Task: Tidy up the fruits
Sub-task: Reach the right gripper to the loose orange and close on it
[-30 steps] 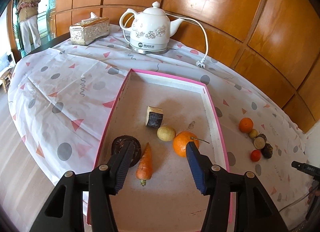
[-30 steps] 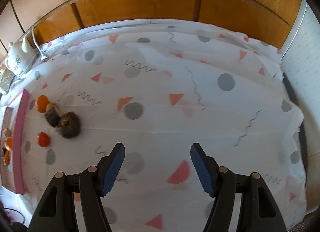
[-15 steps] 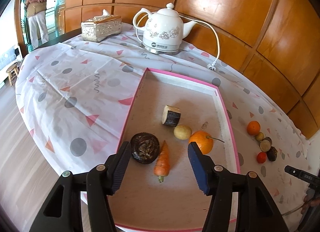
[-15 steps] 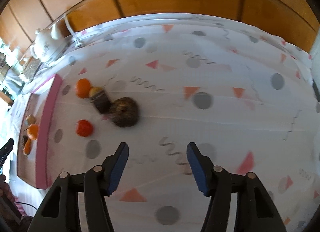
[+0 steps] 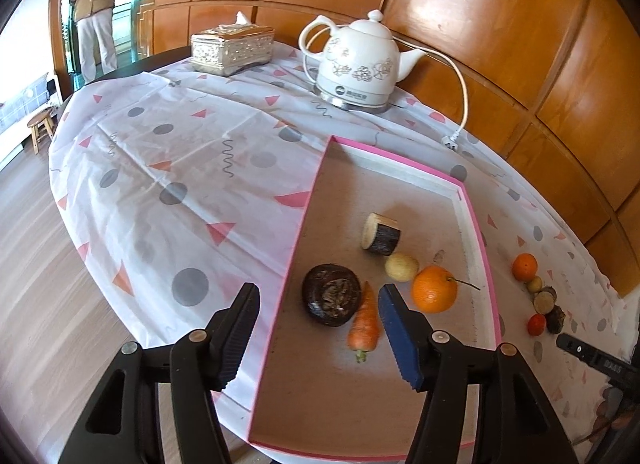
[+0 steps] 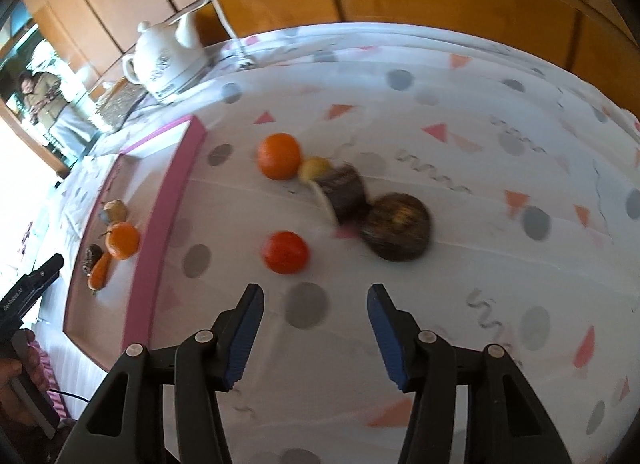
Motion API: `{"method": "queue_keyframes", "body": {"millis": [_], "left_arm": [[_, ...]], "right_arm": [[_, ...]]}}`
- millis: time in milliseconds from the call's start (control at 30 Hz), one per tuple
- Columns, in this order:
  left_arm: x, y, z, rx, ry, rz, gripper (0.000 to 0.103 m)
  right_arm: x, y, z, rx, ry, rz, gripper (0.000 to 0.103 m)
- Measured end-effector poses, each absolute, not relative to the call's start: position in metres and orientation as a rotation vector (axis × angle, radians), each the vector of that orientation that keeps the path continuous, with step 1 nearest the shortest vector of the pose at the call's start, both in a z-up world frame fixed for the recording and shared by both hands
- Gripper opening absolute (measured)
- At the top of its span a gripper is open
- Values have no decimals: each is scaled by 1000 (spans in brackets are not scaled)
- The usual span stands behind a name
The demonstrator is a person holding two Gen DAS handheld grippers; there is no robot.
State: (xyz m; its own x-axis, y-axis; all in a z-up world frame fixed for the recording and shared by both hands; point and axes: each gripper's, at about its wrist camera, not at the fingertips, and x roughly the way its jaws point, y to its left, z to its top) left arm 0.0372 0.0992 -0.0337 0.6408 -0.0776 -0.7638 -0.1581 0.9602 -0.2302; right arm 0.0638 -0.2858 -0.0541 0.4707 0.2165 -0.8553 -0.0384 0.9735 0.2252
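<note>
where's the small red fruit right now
In the right wrist view the small red fruit lies on the tablecloth outside the pink tray, below the orange and left of the dark round piece.

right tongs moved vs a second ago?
Yes. The right tongs have swung toward the pink tray: the fruit cluster around the red fruit now sits just ahead of them. Jaws have been closing, nothing between them.
</note>
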Motion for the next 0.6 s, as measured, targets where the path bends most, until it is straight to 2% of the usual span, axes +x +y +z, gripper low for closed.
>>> {"method": "queue_keyframes", "body": {"millis": [367, 600], "left_arm": [[33, 123, -42, -324, 894, 104, 64], [35, 127, -47, -323, 910, 119, 64]], "right_arm": [[113, -244, -39, 78, 1008, 210, 55], [155, -229, -48, -34, 1006, 185, 55]]}}
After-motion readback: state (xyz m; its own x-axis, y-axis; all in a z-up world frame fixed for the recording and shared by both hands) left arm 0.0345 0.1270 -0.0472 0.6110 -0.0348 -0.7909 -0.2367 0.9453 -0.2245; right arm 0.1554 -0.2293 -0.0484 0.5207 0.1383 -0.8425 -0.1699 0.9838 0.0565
